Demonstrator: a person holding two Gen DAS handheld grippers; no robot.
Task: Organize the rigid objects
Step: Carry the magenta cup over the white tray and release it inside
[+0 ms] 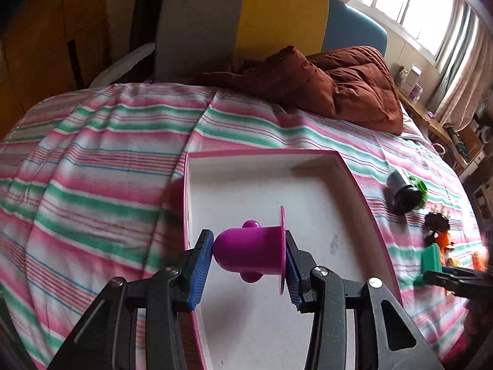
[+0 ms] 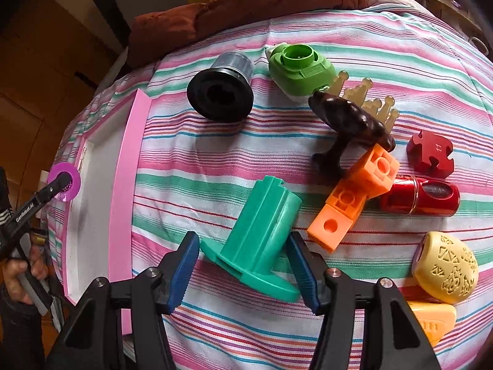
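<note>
My left gripper (image 1: 249, 262) is shut on a purple flanged plastic piece (image 1: 252, 251) and holds it over the white inside of a pink-rimmed box (image 1: 354, 178) on the striped bed. The purple piece also shows in the right wrist view (image 2: 64, 186) at the left edge, above the box (image 2: 123, 191). My right gripper (image 2: 243, 269) is open, its fingers on either side of a teal flanged plastic piece (image 2: 262, 231) that lies on the bedspread. The pads do not seem to touch it.
Loose objects lie right of the box: a black-and-grey cylinder (image 2: 220, 88), a green piece (image 2: 300, 69), a dark brown handle (image 2: 348, 126), orange blocks (image 2: 354, 197), red pieces (image 2: 429, 154), a cream perforated shell (image 2: 446, 266). A brown quilt (image 1: 332, 86) lies at the head.
</note>
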